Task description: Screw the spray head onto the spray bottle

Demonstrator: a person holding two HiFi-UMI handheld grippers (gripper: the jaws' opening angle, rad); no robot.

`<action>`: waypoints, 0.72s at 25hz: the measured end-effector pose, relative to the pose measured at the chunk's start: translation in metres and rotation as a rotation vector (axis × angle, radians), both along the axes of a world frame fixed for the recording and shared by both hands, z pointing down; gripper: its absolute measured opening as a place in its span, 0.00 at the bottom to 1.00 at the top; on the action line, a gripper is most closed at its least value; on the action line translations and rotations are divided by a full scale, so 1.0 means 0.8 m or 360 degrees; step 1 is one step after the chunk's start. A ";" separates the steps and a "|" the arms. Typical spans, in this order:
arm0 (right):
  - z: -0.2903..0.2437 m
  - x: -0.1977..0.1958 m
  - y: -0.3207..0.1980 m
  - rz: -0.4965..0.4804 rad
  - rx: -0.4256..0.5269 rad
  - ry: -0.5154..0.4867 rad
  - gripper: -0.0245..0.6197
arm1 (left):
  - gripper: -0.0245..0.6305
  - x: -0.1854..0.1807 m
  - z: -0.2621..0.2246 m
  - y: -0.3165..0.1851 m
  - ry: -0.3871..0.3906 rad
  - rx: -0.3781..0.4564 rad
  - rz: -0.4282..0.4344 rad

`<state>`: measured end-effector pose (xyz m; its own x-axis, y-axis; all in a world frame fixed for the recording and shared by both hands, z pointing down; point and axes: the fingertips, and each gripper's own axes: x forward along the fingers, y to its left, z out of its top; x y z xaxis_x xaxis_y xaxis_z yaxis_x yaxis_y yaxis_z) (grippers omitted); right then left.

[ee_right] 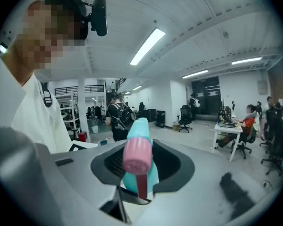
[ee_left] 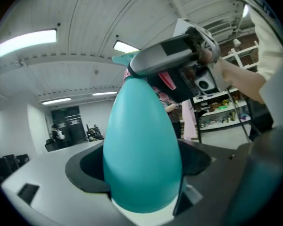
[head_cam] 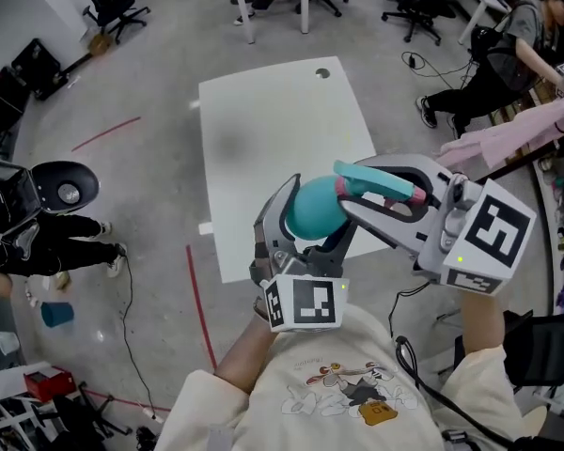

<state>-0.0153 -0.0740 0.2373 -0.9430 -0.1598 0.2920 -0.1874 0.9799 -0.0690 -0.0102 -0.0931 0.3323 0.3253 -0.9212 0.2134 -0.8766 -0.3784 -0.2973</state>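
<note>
One teal bottle [head_cam: 312,205] pinched round its belly in the wide-set jaws of the left gripper [head_cam: 312,219]. One teal spray head [head_cam: 376,184], pink at the nozzle, clamped in the narrower jaws of the right gripper [head_cam: 357,194] and set against the bottle's top. Both held in the air above the near edge of a single white table [head_cam: 263,130], one round hole [head_cam: 322,73] by its far edge. Beyond: grey floor [head_cam: 150,167], red tape lines [head_cam: 200,308], office chairs [head_cam: 113,3].

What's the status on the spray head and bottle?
Left gripper shut on teal spray bottle. Right gripper shut on spray head, head at bottle's neck; threaded or not, cannot tell. Nothing in the way.
</note>
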 end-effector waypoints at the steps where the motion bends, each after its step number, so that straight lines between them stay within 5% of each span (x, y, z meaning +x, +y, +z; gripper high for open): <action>1: -0.003 -0.003 0.001 0.0060 0.0020 -0.0026 0.25 | 0.69 -0.004 -0.002 -0.001 0.0002 0.0038 -0.0075; 5: -0.008 -0.014 0.000 0.0359 0.0131 -0.0067 0.25 | 0.69 -0.018 -0.007 -0.007 0.0054 0.0131 -0.0249; 11: 0.006 -0.026 0.000 0.0546 0.0096 -0.0116 0.25 | 0.69 -0.025 0.008 -0.003 0.0139 0.0133 -0.0256; 14: 0.014 -0.023 0.001 0.0543 0.0008 -0.0167 0.25 | 0.69 -0.012 0.010 -0.001 0.0279 0.0130 -0.0165; 18: 0.013 -0.027 0.008 0.0367 0.0001 -0.0179 0.41 | 0.69 -0.005 0.005 -0.017 0.0388 0.0151 -0.0044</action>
